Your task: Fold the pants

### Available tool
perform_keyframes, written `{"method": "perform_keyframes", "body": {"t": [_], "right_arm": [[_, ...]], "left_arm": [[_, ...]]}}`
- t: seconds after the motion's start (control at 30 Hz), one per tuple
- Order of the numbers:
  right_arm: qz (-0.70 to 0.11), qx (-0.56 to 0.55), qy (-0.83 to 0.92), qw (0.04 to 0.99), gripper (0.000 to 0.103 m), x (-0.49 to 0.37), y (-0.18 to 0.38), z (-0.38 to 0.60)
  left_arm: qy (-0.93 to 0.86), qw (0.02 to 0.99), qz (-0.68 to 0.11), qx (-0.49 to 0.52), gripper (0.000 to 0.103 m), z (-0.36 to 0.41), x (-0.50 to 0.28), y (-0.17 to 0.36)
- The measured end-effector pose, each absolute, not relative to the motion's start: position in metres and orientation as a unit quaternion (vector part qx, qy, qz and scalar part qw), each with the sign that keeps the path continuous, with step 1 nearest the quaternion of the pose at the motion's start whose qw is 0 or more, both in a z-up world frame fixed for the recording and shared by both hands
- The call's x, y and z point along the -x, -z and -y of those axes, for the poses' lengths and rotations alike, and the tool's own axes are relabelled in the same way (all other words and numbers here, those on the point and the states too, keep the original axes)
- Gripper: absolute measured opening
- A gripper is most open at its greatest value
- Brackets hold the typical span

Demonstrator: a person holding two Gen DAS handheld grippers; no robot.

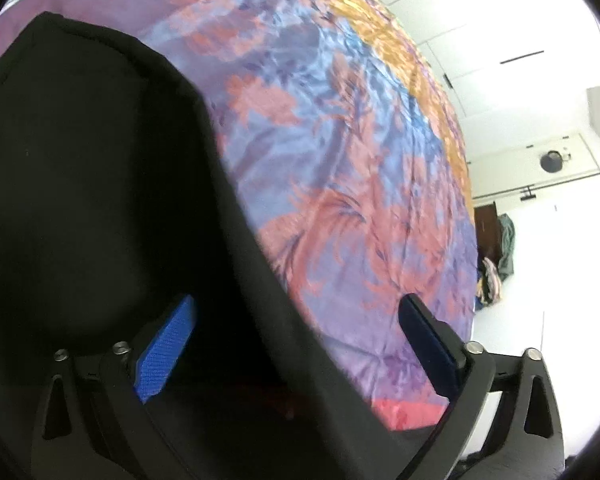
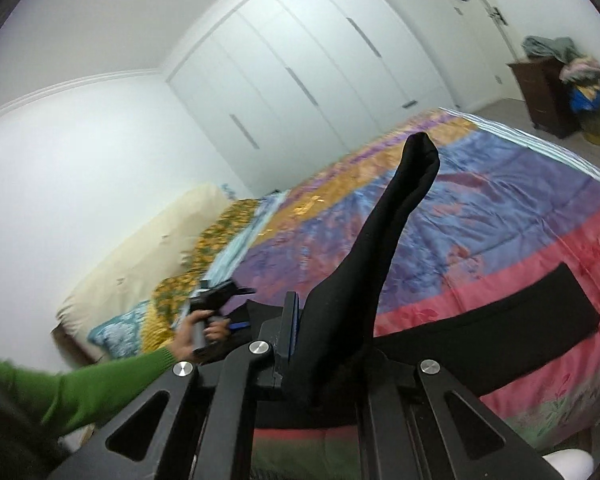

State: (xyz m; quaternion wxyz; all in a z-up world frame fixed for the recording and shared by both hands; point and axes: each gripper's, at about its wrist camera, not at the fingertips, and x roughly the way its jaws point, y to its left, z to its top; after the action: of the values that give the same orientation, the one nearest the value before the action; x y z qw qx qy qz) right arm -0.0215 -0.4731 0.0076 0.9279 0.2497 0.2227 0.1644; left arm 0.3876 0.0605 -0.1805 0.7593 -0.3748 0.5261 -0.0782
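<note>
The black pants (image 2: pixel 384 240) are pinched in the clenched right tool (image 2: pixel 300 344), one part raised above the bed (image 2: pixel 500 208) while another part lies flat on the pink band of the quilt. The left tool (image 1: pixel 296 340) is spread wide with the cloth's edge between its blue pads (image 1: pixel 168 344), not pressed. The hanging cloth could slip or bunch if it is not caught cleanly. The left hand (image 2: pixel 204 330), in a green sleeve (image 2: pixel 100 384), is angled downward over the pants.
</note>
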Motion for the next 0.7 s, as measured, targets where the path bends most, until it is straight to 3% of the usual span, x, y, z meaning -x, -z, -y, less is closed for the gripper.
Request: {"method": "perform_keyframes", "body": {"t": [0.07,0.1,0.27,0.43,0.5,0.57,0.7], "right_arm": [[-0.231,-0.232,-0.158,0.932,0.007,0.029,-0.004,0.476],[-0.246,-0.231,-0.145,0.930,0.007,0.029,0.005,0.482],[-0.301,-0.219,-0.065,0.926,0.007,-0.014,0.047,0.516],[-0.240,-0.215,-0.092,0.942,0.007,-0.066,0.008,0.522],[-0.243,-0.216,-0.083,0.942,0.007,-0.078,0.004,0.526],[-0.269,-0.234,-0.064,0.932,0.007,-0.086,0.021,0.541],[-0.352,-0.306,0.010,0.884,0.007,-0.073,0.098,0.584]], "left_arm": [[0.090,0.749,-0.529,0.388,0.016,-0.065,-0.386,0.184],[0.090,0.745,-0.531,0.392,0.005,-0.069,-0.382,0.185],[0.111,0.785,-0.468,0.391,0.005,-0.101,-0.347,0.123],[0.108,0.871,-0.341,0.337,0.008,-0.139,-0.244,0.024],[0.086,0.880,-0.337,0.324,0.009,-0.141,-0.199,0.030],[0.064,0.868,-0.361,0.335,0.010,-0.137,-0.152,0.069],[0.041,0.824,-0.445,0.348,0.010,-0.112,-0.102,0.161]]}}
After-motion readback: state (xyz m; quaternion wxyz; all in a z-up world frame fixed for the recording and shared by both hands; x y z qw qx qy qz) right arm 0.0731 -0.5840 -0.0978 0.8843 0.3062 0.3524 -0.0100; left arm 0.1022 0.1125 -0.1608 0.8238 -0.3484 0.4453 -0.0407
